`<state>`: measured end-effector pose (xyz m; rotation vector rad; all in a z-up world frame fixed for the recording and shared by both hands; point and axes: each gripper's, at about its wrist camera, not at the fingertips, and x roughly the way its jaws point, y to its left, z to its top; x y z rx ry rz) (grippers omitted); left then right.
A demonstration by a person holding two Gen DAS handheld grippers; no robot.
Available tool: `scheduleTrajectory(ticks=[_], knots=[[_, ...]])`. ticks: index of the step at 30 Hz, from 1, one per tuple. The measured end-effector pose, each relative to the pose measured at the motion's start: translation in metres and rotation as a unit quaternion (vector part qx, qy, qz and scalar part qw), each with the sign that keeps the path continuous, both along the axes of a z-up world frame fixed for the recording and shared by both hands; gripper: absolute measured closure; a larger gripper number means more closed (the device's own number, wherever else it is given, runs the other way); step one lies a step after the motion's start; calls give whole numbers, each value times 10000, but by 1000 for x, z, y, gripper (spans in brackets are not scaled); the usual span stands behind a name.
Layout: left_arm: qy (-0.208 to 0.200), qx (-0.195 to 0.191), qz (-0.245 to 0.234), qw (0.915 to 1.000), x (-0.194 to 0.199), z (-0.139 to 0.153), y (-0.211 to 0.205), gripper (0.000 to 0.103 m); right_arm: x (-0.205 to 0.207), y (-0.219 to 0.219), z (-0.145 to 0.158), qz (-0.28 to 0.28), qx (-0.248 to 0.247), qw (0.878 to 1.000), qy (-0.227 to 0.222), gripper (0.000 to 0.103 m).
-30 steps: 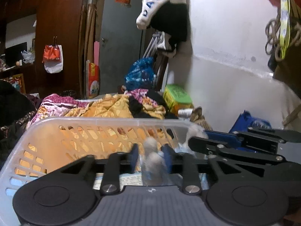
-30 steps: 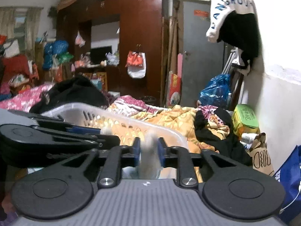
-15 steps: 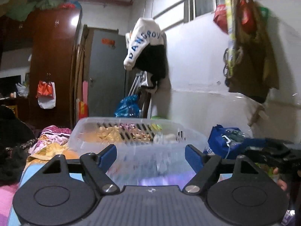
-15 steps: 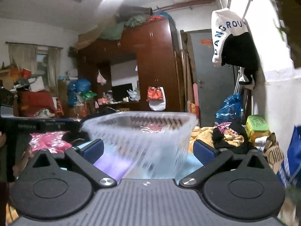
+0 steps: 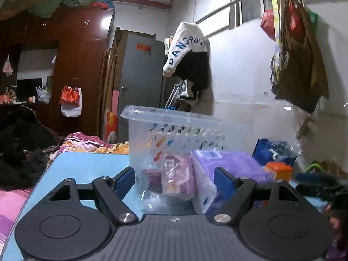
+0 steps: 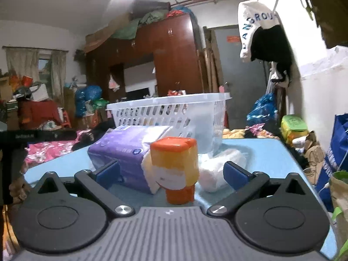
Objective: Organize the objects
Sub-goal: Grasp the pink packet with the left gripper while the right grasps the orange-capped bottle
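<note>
While both my claws gape with nothing between the pads, my right gripper (image 6: 171, 173) sits nearest the upright orange-capped jar (image 6: 174, 167), dead centre; the purple pack (image 6: 124, 152) lies left, and the basket (image 6: 169, 114) behind, probably empty.

One white basket (image 6: 169, 111), one purple tissue pack (image 6: 121, 150), one orange-lidded container (image 6: 176, 167), one blue table (image 6: 261, 154)

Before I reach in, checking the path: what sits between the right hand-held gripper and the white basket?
In the right wrist view, an orange-capped jar, a purple pack and a white bundle lie before the white basket.
</note>
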<state>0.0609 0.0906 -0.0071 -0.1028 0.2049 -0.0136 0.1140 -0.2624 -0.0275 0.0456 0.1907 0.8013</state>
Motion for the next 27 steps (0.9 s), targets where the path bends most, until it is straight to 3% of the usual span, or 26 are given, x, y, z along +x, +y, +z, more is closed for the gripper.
scheduleTrajectory(ticks=[5,13,20,27], knots=[[105,-78,-35,9999,0,-12,2,20,-15,4,1,98,-113,9995,-265,0],[168,11,95,9998,5,-14,-3,21,-7,11,-6,29,-169,9998,-93,8],[671,-196,22,9976,32,-14,4,23,0,17,-11,-52,-308,9995,7,17],[995,-131,106,9949,50,-13,3,24,4,20,-14,-42,-438,9990,72,22]])
